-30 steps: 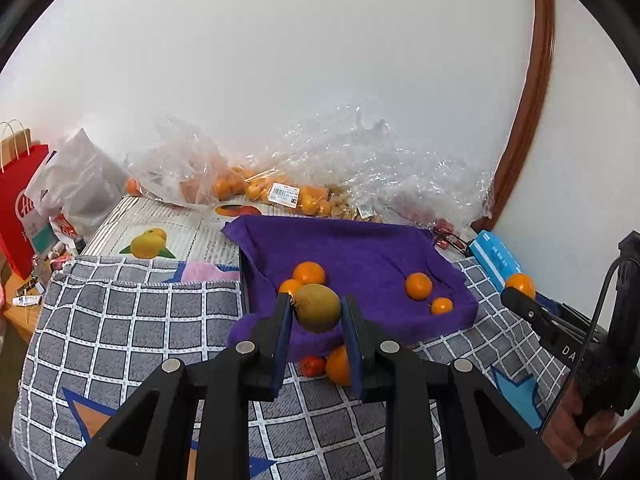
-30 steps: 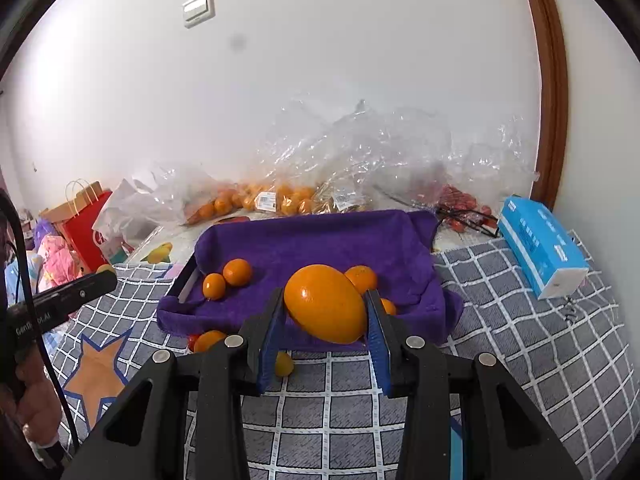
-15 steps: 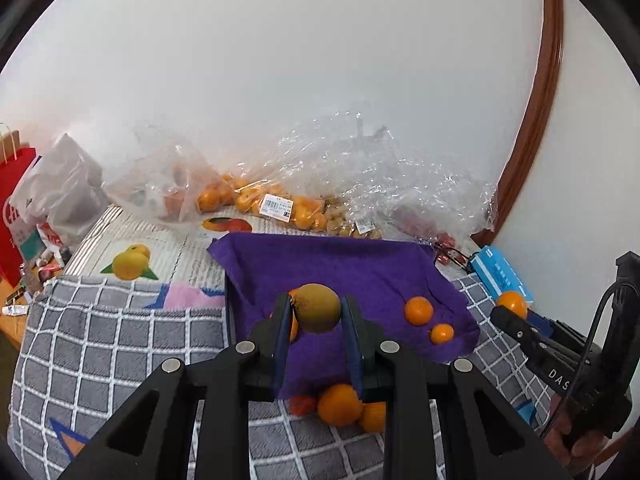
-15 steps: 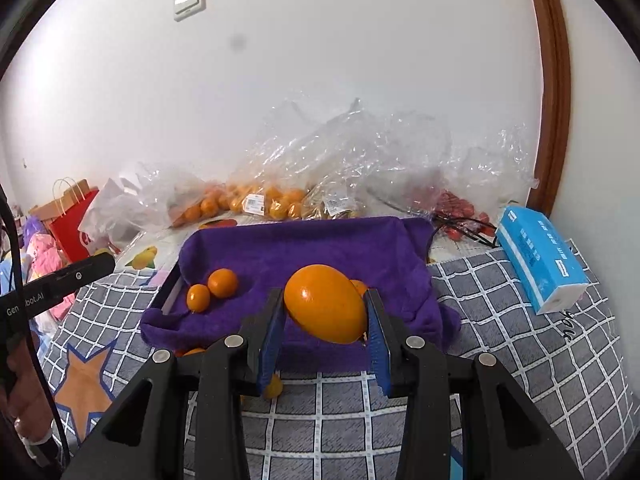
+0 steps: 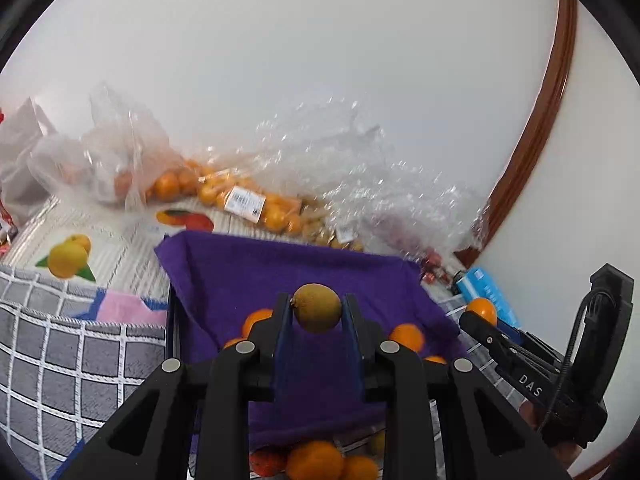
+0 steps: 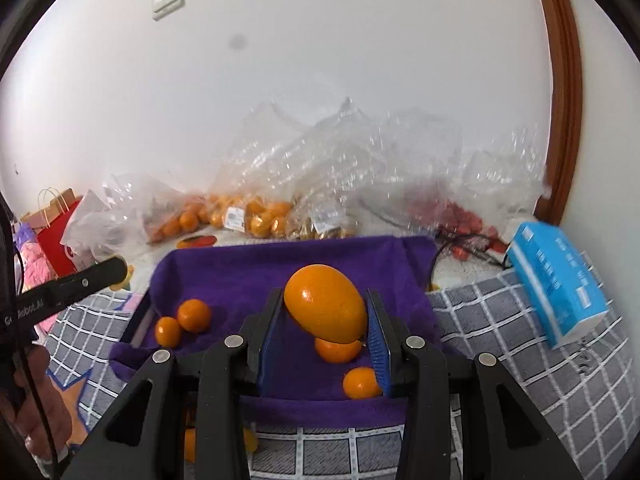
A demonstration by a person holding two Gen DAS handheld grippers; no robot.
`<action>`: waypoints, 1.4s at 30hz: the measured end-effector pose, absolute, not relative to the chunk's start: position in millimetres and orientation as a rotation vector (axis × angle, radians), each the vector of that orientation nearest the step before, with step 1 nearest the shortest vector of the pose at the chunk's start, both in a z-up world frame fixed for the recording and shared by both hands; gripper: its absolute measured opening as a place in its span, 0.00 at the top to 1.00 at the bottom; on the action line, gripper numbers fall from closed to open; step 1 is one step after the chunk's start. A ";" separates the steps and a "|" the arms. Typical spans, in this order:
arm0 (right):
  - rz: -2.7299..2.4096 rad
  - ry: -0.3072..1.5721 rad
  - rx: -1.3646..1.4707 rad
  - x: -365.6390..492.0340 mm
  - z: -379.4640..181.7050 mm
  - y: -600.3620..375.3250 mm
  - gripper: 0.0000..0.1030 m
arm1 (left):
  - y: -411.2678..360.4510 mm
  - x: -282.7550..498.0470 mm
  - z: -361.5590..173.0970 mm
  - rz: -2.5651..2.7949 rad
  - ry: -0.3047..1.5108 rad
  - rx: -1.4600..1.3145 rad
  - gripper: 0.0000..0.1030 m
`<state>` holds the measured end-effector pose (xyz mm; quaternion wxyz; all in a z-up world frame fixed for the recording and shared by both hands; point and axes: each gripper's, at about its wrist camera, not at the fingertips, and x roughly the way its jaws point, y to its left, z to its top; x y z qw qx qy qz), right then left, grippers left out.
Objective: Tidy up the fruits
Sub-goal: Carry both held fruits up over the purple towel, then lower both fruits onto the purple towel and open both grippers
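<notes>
pinching a yellow-green lemon between its blue pads, the left tongs hold it in the air above the purple cloth. the right tongs clamp a bigger, egg-shaped orange fruit the same way, also over the cloth. the cloth lines a dark tray and sags into it. four small oranges lie on it: a touching pair at the left and two more under the right tongs. more oranges and something red sit just outside the tray's near edge, on a grey checked blanket. a blue tissue pack lies on the blanket to the right. behind the tray, clear plastic bags of oranges pile against a white wall. a red paper bag stands at far left.
</notes>
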<state>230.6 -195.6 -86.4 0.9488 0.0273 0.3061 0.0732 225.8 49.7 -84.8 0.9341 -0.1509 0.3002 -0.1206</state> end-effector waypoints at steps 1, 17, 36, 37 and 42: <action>0.146 0.628 0.061 233.9 -97.3 -198.7 0.62 | 49.3 228.1 -90.3 -0.240 0.630 -0.314 0.77; 0.071 0.651 0.096 243.9 -119.7 -225.9 0.62 | 41.0 239.1 -113.1 -0.164 0.698 -0.236 0.77; 0.022 0.702 0.090 250.9 -134.4 -229.5 0.62 | 54.9 244.7 -119.1 -0.203 0.733 -0.317 0.77; 0.019 0.701 0.093 250.8 -134.1 -230.4 0.62 | 56.8 244.4 -118.7 -0.206 0.728 -0.326 0.77; 0.036 0.706 0.098 251.2 -134.6 -229.1 0.62 | 57.3 243.3 -118.5 -0.232 0.725 -0.332 0.77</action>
